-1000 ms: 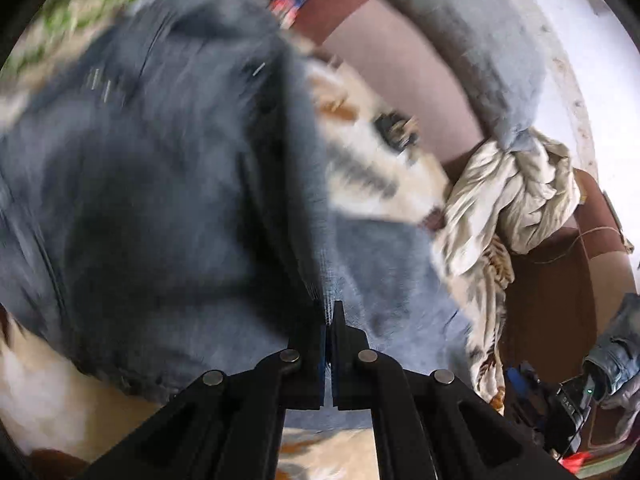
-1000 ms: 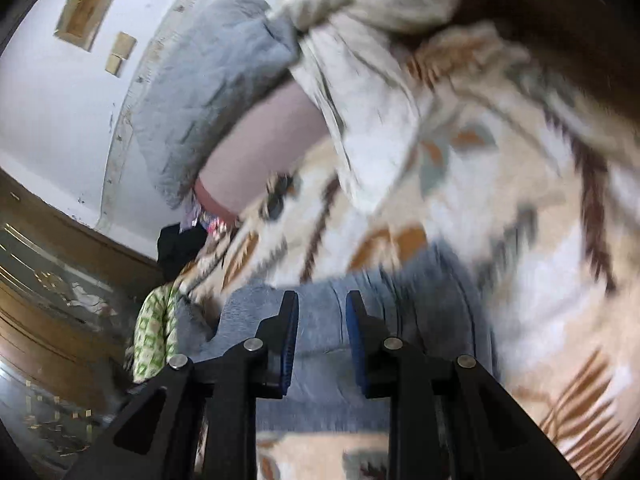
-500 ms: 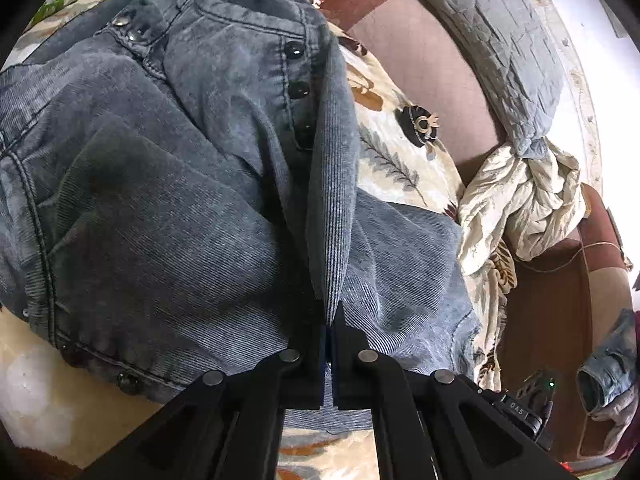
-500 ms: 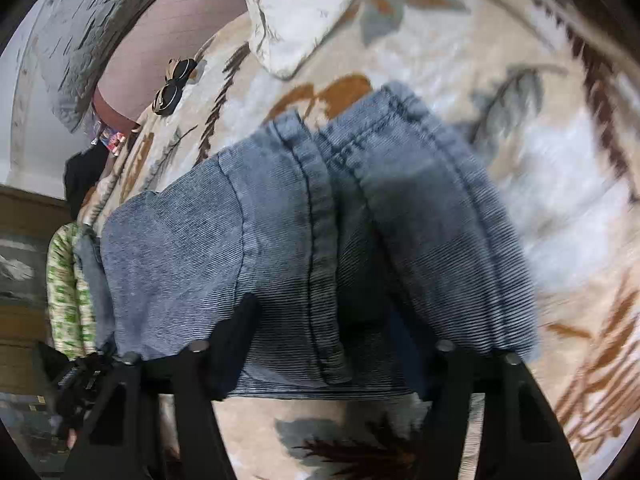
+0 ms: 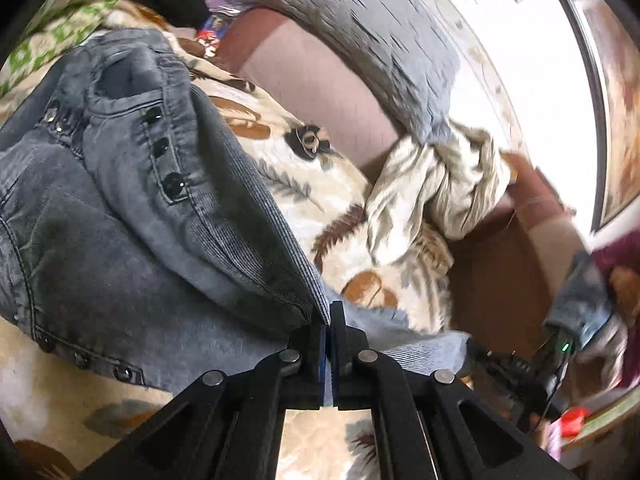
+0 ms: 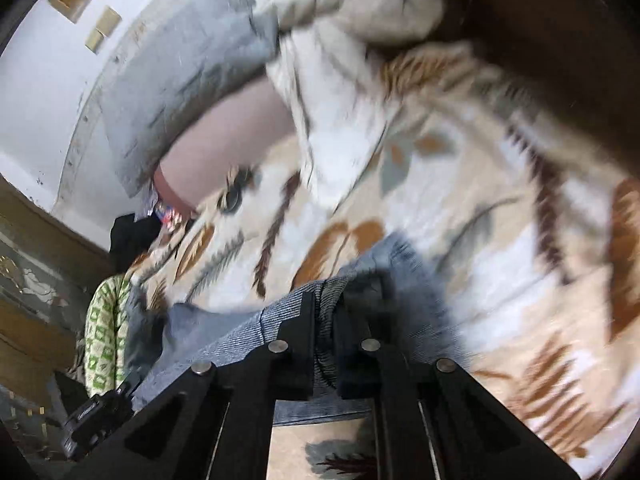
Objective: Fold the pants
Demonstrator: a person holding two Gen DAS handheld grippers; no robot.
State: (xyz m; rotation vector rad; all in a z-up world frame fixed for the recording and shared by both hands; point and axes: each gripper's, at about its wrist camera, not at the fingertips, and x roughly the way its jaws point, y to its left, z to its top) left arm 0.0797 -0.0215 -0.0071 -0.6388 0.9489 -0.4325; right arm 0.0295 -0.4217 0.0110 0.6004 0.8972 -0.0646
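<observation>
Left claw [image 5: 328, 334] is clamped on a thin edge of the grey jeans [image 5: 120, 220], which lie on the patterned blanket [image 5: 340, 200]. Right claw [image 6: 326, 320] pinches bunched hem (half a second ago it stood wide). Risk: the thin left hold slips if the claws pull apart.

The left claw [image 5: 329, 334] is closed on a thin edge of the grey pants [image 5: 132, 216], which rise in a fold from it. The pants lie on a blanket [image 5: 316, 200] with leaf pattern. Black buttons [image 5: 173, 184] run along the fly. A crumpled cream cloth [image 5: 436, 184] lies beyond.
</observation>
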